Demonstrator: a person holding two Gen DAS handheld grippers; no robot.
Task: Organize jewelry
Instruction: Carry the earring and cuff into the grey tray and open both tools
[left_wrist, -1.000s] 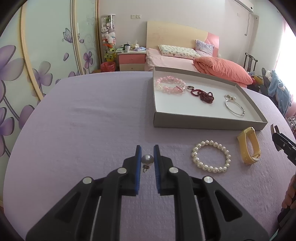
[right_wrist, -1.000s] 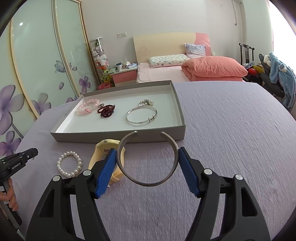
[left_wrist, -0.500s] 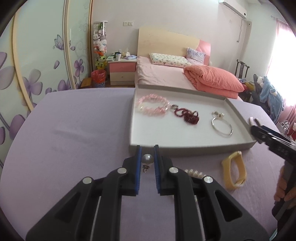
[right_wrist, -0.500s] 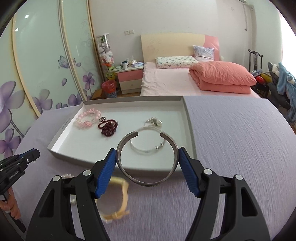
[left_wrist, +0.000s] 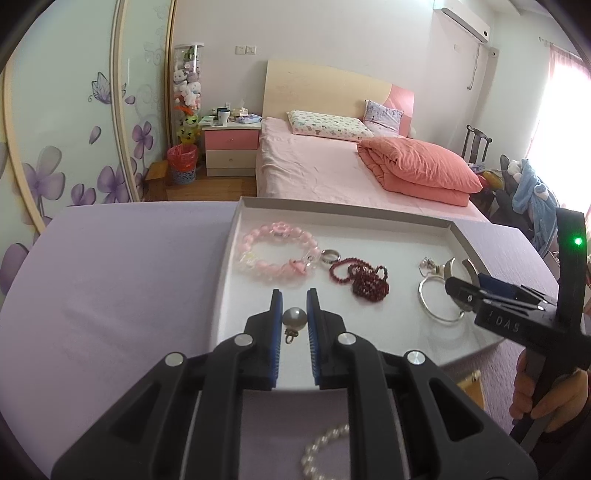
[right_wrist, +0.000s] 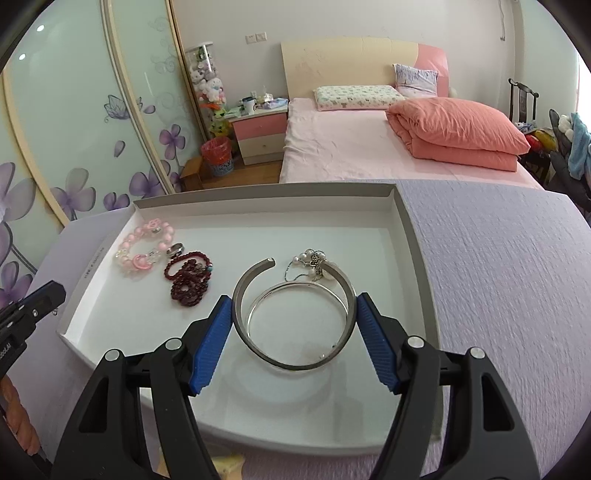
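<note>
While left jaws pinch a pearl earring (left_wrist: 294, 317), right jaws clamp an open bangle (right_wrist: 291, 317) (over tray (right_wrist: 413, 236)).

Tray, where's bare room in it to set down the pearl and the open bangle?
The white tray is bare along its near edge and near-left corner, in front of the dark red bead strand. Its far strip is free too. The middle is crowded: pink bead bracelet, ring, silver bangle.

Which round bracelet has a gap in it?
The wide grey metal cuff bangle clamped in the right gripper; the thin silver bangle lying in the tray is a closed ring.
</note>
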